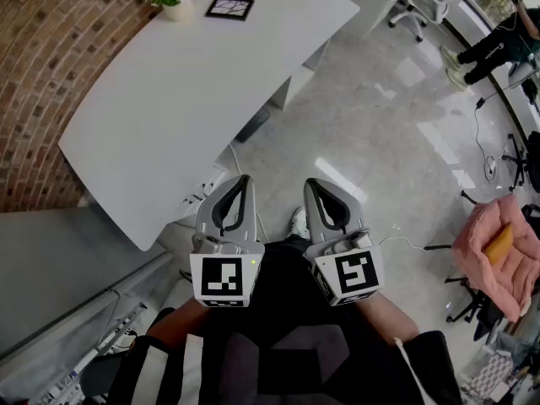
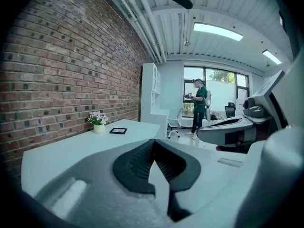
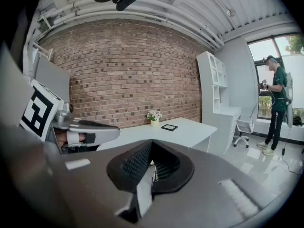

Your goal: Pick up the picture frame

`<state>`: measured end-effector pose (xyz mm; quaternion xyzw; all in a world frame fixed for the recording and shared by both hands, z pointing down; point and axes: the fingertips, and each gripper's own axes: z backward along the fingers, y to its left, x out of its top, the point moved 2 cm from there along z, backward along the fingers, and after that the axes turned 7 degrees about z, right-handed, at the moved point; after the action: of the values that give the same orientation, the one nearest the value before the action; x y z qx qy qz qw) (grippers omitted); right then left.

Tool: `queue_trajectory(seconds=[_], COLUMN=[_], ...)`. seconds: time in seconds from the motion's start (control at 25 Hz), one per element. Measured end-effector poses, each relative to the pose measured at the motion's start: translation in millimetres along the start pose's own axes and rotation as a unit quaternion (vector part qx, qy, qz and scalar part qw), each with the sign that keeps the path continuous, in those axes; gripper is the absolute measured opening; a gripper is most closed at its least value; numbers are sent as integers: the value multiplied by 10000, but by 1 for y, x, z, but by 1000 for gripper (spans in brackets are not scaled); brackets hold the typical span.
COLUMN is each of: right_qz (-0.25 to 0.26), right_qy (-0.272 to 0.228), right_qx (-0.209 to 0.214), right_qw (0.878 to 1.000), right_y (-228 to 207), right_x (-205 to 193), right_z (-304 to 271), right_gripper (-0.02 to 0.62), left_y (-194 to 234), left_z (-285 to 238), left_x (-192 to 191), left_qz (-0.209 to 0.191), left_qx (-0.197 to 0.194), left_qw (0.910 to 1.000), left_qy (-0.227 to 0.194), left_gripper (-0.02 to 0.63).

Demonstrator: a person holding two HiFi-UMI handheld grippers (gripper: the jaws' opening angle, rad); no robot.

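Closest, the left gripper and the right gripper sit side by side, smooth and grey. Both have their jaws pressed together with nothing between them. Under them lies a shiny pale floor. Past that stands a long white table with rounded edges, next to a rough red brick wall. The picture frame, flat and black, lies at the table's far end, just beside a small flower pot, well apart from both grippers.
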<state>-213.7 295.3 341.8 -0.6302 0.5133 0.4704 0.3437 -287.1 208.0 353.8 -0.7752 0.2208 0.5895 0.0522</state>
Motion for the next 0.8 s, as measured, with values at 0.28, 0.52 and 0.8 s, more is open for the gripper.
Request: queue_trajectory(seconds=[0.28,0.52,0.8], right_qz=[1,-34,-258], right_qy=[12,14,-55], right_qx=[50,60,-89], right_qw=[10000,10000,9996], right_y=[-1,-9,-41], right_x=[-1,-2,-10], right_z=[-1,-1,7], right_gripper=[0,0,2], left_y=[-2,-7,-20], left_z=[-2,-7,-15], left_x=[0,-1,1], left_qz=[-14,-24,-10], left_qx=[2,40,124], left_qw=[10000,10000,9999], left_qy=[21,34,42], left_gripper=[-3,-3,-3])
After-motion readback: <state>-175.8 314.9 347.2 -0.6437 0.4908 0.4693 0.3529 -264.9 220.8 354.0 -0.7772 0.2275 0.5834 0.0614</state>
